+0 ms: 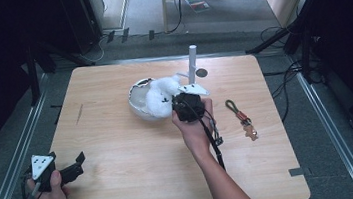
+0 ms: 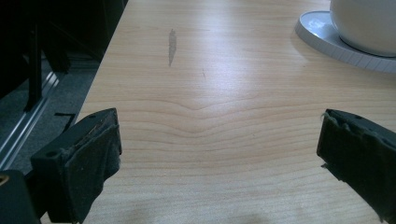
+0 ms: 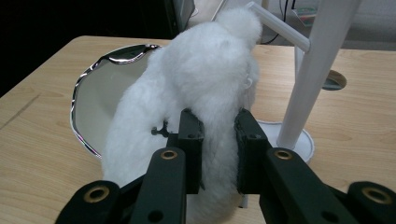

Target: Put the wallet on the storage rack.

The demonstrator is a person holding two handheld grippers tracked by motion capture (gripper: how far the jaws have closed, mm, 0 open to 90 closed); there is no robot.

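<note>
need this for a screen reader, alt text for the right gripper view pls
The right gripper is shut on a fluffy white plush toy, its two black jaws pinching the fur. Behind the toy are a white bowl and a white stand on the wooden table.

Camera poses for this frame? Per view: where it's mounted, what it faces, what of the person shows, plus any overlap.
High view: fixed above the person's side, looking forward and down on the table; both forearms, left claw, right claw.
Left gripper view: rides the left claw, low over bare wood, jaws wide apart.
Right gripper view: rides the right claw, jaws pinching the white plush.
Shared: the white bowl is in all three.
</note>
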